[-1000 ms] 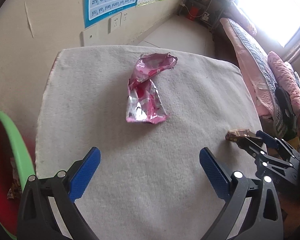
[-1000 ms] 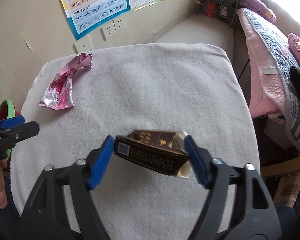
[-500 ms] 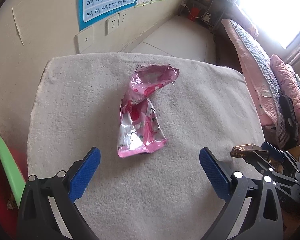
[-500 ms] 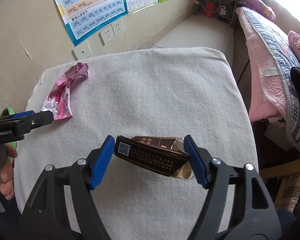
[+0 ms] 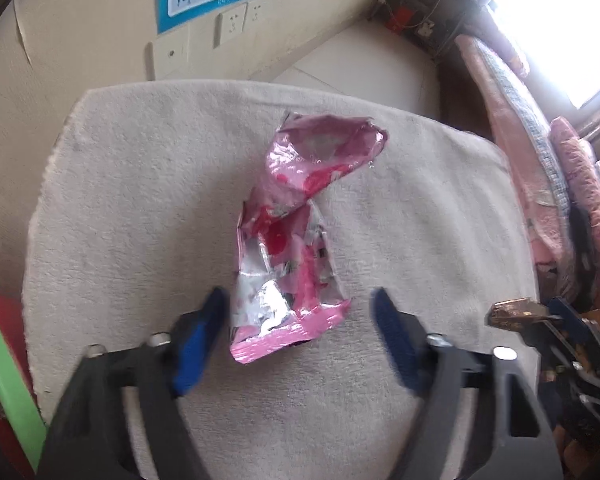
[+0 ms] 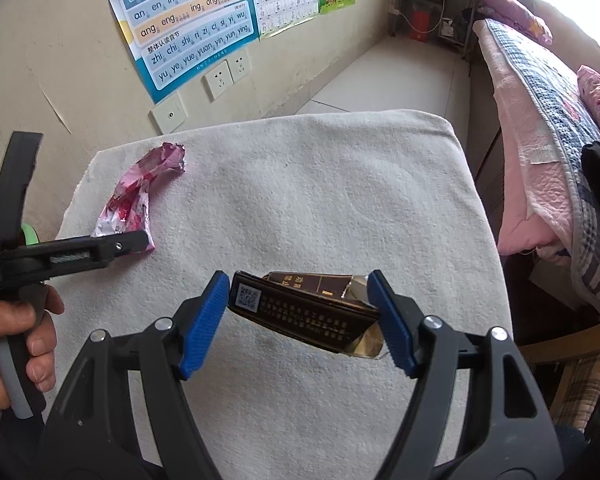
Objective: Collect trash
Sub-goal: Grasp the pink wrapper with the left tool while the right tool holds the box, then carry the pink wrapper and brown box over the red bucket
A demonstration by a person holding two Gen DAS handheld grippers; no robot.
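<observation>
A crumpled pink foil wrapper [image 5: 292, 240] lies on the white cloth-covered table [image 5: 140, 200]. My left gripper [image 5: 298, 308] straddles the wrapper's near end and its jaws are closing; the blue pads stand just clear of the foil on both sides. In the right wrist view the wrapper [image 6: 140, 192] sits at the table's far left, with the left gripper [image 6: 134, 243] over its near edge. My right gripper [image 6: 300, 300] is shut on a dark cigarette box [image 6: 308, 312], held above the table. The box [image 5: 512, 312] also shows at the right of the left wrist view.
A bin with a green rim [image 5: 4, 360] and red inside stands left of the table. A bed with pink and plaid quilts [image 6: 540, 120] runs along the right, with a wooden chair [image 6: 572, 352] near it. A person's hand [image 6: 16, 340] grips the left handle.
The left gripper moved forward and down over the wrapper's near end, and its jaws went from wide open to about half closed. The right gripper stayed put with the box.
</observation>
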